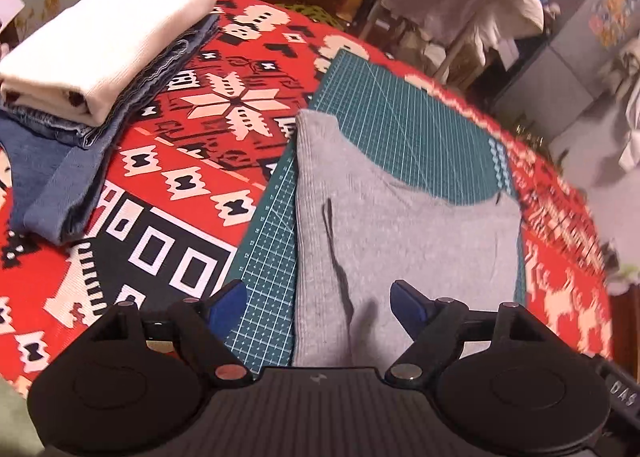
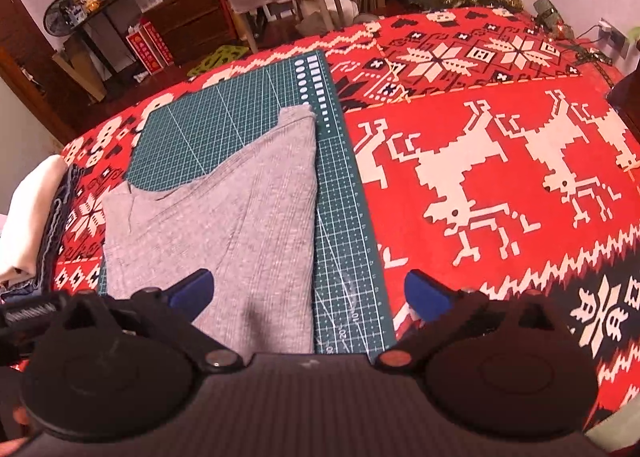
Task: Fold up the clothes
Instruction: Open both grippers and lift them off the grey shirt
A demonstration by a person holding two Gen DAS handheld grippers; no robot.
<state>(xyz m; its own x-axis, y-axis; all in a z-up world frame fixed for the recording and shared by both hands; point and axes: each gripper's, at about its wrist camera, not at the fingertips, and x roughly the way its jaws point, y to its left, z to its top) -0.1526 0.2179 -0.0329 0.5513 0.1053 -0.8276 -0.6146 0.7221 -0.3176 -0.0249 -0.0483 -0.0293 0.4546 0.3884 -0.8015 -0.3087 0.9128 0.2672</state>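
red blanket [image 2: 500,129] | grey garment [image 1: 400,241] near edge hidden behind fingers

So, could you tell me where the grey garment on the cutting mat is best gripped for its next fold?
Probably the near hem corners of the grey garment, from the near side. It lies flat on the green mat, and the left gripper and right gripper, both open, already hang over that edge.

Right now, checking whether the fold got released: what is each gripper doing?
Left gripper: open, holding nothing, above the grey ribbed knit garment.
Right gripper: open wide, holding nothing, over the garment's edge and the green gridded cutting mat.
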